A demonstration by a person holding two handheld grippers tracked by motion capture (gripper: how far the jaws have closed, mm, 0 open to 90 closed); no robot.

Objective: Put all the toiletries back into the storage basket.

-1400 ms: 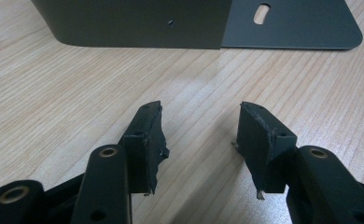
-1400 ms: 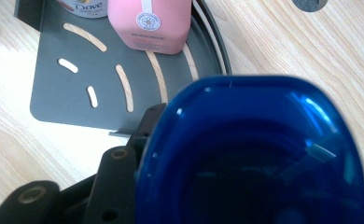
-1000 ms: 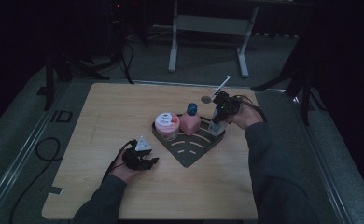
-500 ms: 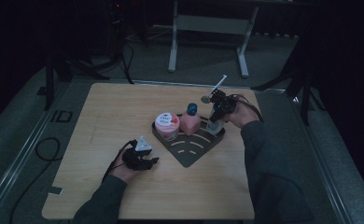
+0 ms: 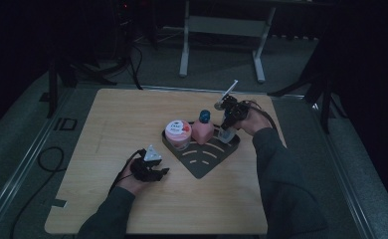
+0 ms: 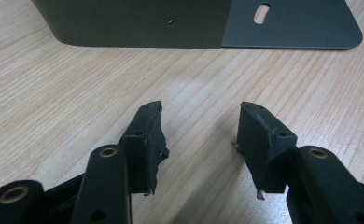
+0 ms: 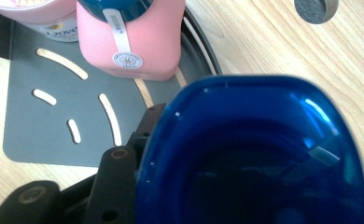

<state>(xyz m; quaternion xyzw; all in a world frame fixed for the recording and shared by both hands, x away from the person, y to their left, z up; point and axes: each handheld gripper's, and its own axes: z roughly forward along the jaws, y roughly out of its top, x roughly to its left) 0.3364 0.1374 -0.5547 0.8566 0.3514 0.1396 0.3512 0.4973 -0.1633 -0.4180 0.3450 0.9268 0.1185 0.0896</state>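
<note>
Placing step: right tool [image 5: 227, 130] clamped on blue bottle [image 7: 255, 154], over the dark tray's [image 5: 202, 167] right edge beside pink bottle [image 5: 202, 130]. Next: lower, release. Left tool [image 6: 201, 135] empty, jaws apart, on counter [image 5: 132, 114].

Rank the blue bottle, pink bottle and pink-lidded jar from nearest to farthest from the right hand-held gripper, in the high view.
1. Blue bottle: in the right hand-held gripper, on the tray's right.
2. Pink bottle: mid-tray.
3. Pink-lidded jar: the tray's left.
</note>
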